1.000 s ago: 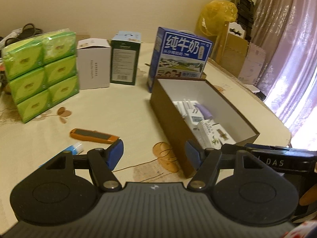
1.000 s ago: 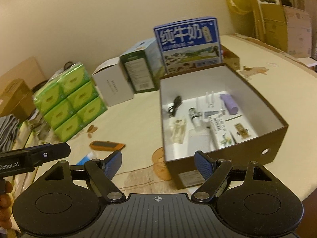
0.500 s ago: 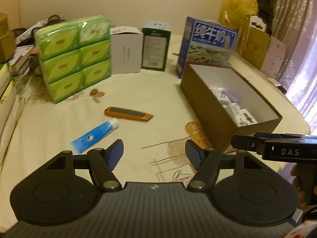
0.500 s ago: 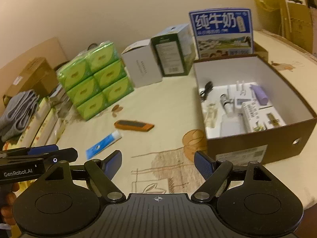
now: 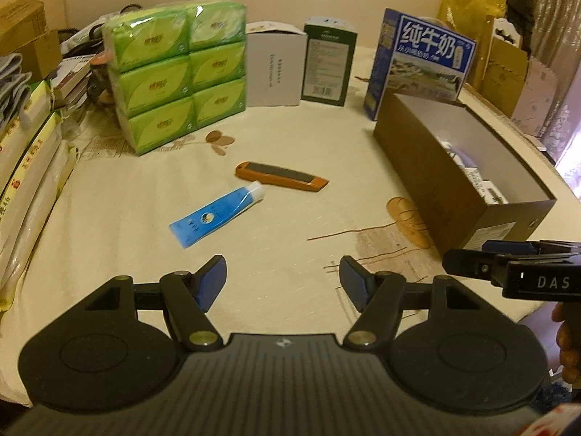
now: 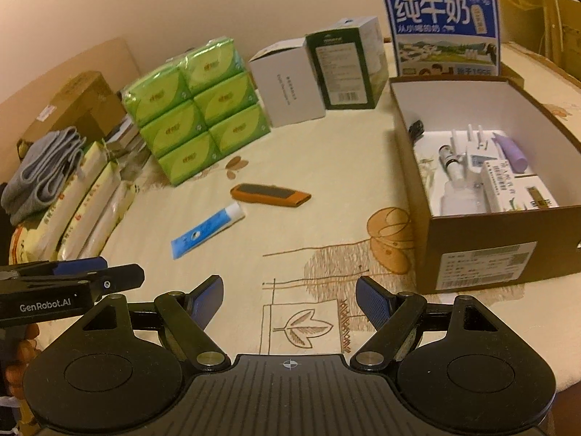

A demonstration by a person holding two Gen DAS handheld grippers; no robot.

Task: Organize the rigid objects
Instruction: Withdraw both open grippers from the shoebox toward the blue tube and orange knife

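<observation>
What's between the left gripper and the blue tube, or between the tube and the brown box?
Nothing visible. Bare tablecloth lies between the open left gripper and the tube. The orange cutter lies just behind the tube's cap, off both paths. The cloth on to the box is bare.

On the table (image 6: 326,189), a tube (image 6: 208,230) is lying just before a utility knife (image 6: 270,194), nearly touching it. An open box (image 6: 483,250) is sitting to their right, holding small items. Behind them, tissue packs (image 6: 198,123) are standing left of two cartons (image 6: 316,80), with a milk carton (image 6: 443,32) standing behind the box.
</observation>
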